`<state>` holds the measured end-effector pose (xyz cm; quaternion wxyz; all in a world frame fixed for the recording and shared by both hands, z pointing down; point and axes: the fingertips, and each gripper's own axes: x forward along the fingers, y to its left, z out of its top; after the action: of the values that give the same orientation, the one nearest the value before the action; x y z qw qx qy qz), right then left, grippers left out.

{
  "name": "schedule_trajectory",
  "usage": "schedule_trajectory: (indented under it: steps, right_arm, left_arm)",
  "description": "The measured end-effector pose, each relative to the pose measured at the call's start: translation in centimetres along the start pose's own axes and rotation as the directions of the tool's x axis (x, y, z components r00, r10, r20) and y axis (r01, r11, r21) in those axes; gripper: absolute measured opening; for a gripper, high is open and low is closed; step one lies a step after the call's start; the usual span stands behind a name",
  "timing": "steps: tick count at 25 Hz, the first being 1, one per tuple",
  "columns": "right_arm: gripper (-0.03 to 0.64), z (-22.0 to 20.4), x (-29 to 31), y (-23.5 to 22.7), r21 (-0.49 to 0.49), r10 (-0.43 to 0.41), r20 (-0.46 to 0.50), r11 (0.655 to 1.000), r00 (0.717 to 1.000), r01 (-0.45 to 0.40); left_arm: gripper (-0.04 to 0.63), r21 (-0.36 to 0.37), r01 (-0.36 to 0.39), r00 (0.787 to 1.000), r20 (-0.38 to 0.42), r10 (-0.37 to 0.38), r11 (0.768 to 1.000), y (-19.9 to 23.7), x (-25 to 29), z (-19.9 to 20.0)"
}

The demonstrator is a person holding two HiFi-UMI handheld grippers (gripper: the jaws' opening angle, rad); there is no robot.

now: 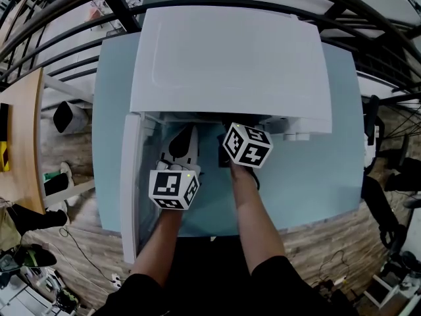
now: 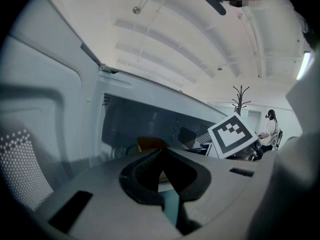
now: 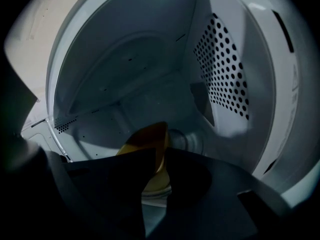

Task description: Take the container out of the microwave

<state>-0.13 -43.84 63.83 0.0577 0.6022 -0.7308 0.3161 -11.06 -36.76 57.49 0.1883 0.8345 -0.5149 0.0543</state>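
Note:
The white microwave (image 1: pixel 230 64) stands on a light-blue table with its door (image 1: pixel 130 183) swung open to the left. Inside, a yellow-orange container (image 3: pixel 150 141) sits on the cavity floor; the left gripper view shows it as an orange shape (image 2: pixel 150 143) deep in the cavity. My right gripper (image 3: pixel 159 156) reaches into the cavity, jaws closed on the container's near rim. In the head view only its marker cube (image 1: pixel 247 145) shows at the opening. My left gripper (image 2: pixel 162 156) hovers at the left of the opening, tips together, holding nothing.
The cavity's right wall is perforated (image 3: pixel 222 69) and close to the right gripper. The open door flanks the left gripper. The table (image 1: pixel 316 183) extends to the right of the arms. A person (image 2: pixel 272 126) and a coat stand (image 2: pixel 241 96) are far behind.

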Motion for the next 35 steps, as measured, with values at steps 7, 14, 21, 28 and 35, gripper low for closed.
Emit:
schedule_trajectory:
  steps: [7, 14, 21, 28, 35]
  right_arm:
    - [0.025, 0.4, -0.3, -0.1, -0.004, -0.014, 0.013, 1.000, 1.000, 0.015]
    - [0.023, 0.5, -0.6, -0.2, -0.001, -0.007, 0.021, 1.000, 1.000, 0.008]
    - [0.021, 1.0, -1.3, 0.2, -0.009, 0.006, 0.033, 1.000, 0.999, -0.006]
    - [0.021, 1.1, -2.6, 0.1, -0.001, 0.021, 0.037, 1.000, 0.999, -0.021]
    - [0.021, 1.3, -3.7, 0.3, -0.001, 0.041, 0.043, 0.999, 0.998, -0.041]
  left_arm:
    - [0.008, -0.001, -0.006, 1.000, 0.003, 0.006, 1.000, 0.1, -0.2, 0.2]
    - [0.008, -0.001, -0.013, 1.000, 0.007, 0.013, 1.000, 0.3, -0.3, 0.3]
    - [0.008, -0.003, -0.021, 1.000, 0.010, 0.021, 1.000, 0.1, -0.8, 0.3]
    - [0.008, -0.005, -0.026, 0.999, 0.022, 0.026, 1.000, -0.5, -1.3, 0.7]
    - [0.008, 0.004, -0.035, 0.999, 0.034, 0.035, 0.999, -1.1, -2.2, 1.0]
